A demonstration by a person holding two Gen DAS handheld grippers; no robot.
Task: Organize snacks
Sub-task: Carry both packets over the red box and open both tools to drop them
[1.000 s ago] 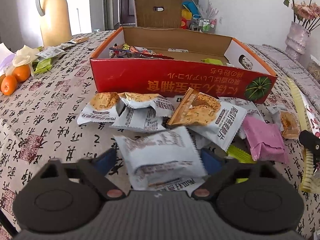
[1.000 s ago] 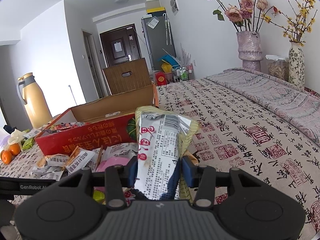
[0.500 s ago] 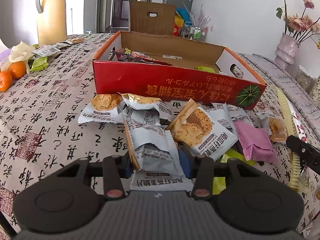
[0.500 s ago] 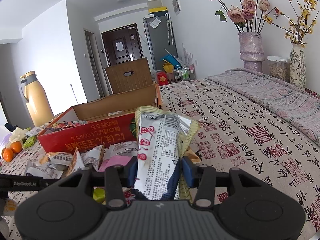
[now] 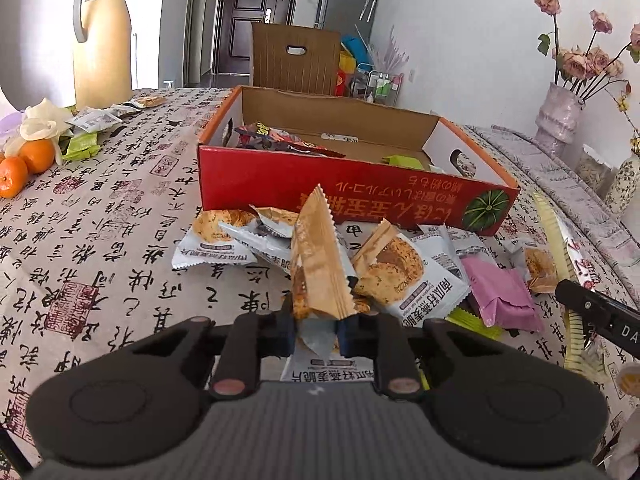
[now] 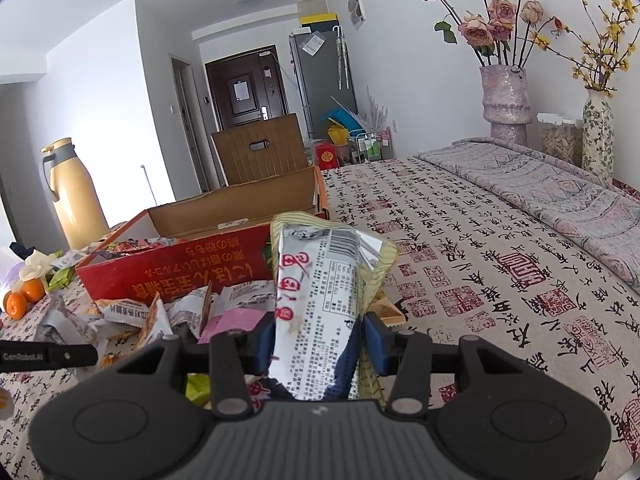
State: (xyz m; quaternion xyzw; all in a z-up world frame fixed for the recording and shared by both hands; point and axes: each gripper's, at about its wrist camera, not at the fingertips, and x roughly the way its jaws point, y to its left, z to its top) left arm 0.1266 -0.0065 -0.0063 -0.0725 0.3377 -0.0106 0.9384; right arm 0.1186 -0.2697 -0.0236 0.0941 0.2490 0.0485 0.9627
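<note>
My left gripper [image 5: 318, 326] is shut on a tan and white biscuit packet [image 5: 320, 264], which stands on edge just above the pile of snack packets [image 5: 404, 276] on the tablecloth. Behind the pile stands an open red cardboard box [image 5: 340, 196] with a few snacks inside. My right gripper [image 6: 320, 340] is shut on a long silver and yellow snack packet [image 6: 320, 280], held up to the right of the red box [image 6: 180, 272]. A pink packet [image 5: 500, 296] lies at the right of the pile. The left gripper's finger [image 6: 48, 356] shows at the left edge of the right wrist view.
A yellow thermos [image 5: 102, 36] and oranges [image 5: 24, 160] with loose wrappers sit at the far left. Flower vases [image 6: 506, 104] and a jar [image 6: 560, 136] stand along the right wall. A brown cardboard panel [image 5: 294, 58] rises behind the box.
The left jaws closed on the biscuit packet and lifted it off the cloth, so it folded upright. The right gripper kept still with its packet.
</note>
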